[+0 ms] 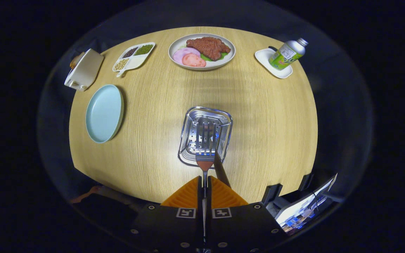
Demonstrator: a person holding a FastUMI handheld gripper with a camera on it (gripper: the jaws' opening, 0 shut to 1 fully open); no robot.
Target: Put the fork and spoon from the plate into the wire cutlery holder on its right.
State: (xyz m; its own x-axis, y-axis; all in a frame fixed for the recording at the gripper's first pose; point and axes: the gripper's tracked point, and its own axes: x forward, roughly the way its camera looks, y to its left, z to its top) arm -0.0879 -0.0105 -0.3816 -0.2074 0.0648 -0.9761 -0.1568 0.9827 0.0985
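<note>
Closest to the lens, the gripper has its jaws pressed together on the thin handle of the fork, which runs straight out between the two fingers with its tines pointing away. Fork head hangs over the open mouth of the wire cutlery holder, just ahead of the fingertips; the tines overlap the holder's perforated floor in this view, and whether they are already below the rim cannot be judged from this angle. Spoon sits inside the holder, bowl visible against the floor, with what appears to be its dark handle leaning out over the near rim beside the fork. Holder stands on the wooden desk, roughly mid-desk. Pale blue plate lies well apart to the left of the holder, bare of cutlery. Beyond the plate, at the desk's far left corner, a cream-coloured container sits tilted near the edge. Next to it, a white divided tray carries beans and grains in separate compartments. At the far middle, a white plate of food carries a brown meat piece, pink slices and a green leaf. At the far right, a green-labelled metal bottle rests on a small white dish.
</note>
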